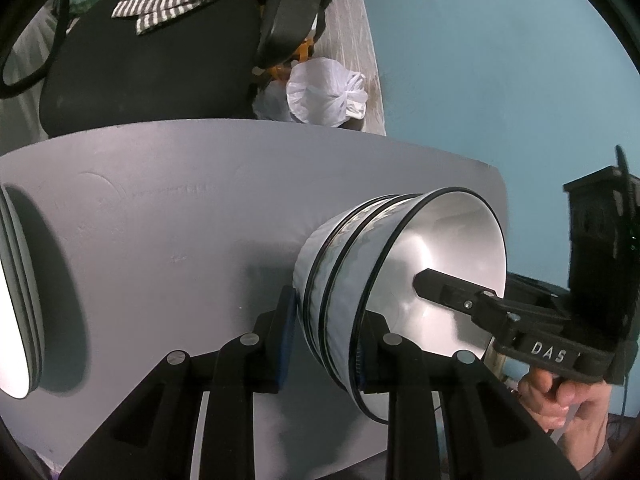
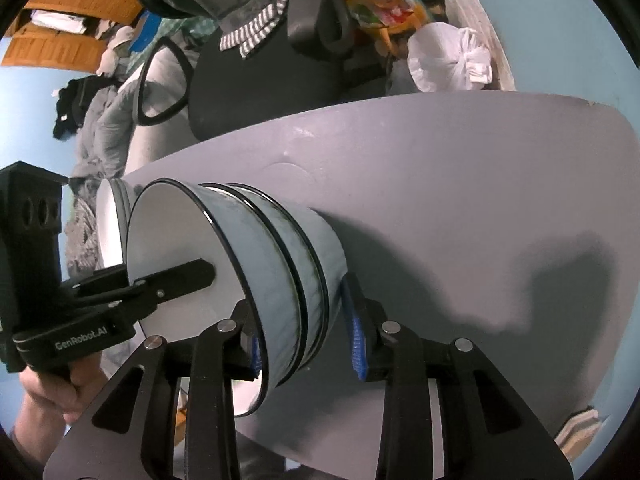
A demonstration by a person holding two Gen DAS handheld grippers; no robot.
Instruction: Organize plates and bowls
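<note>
A stack of nested white bowls with black rims (image 1: 344,280) stands on the grey table (image 1: 180,200); it also shows in the right wrist view (image 2: 288,276). My left gripper (image 1: 326,332) straddles the stack's wall, one finger inside, one outside, jaws wide and not pressing. My right gripper (image 2: 306,344) straddles the opposite wall the same way, jaws wide. Each view shows the other gripper's finger inside the top bowl. A stack of white plates (image 1: 18,300) sits at the left edge; it shows behind the bowls in the right wrist view (image 2: 110,224).
A black office chair (image 1: 152,60) with striped cloth stands beyond the table. A white plastic bag (image 1: 326,92) lies on the floor near the blue wall. The table's far edge runs close behind the bowls. A folded cloth (image 2: 578,432) lies below the table's right side.
</note>
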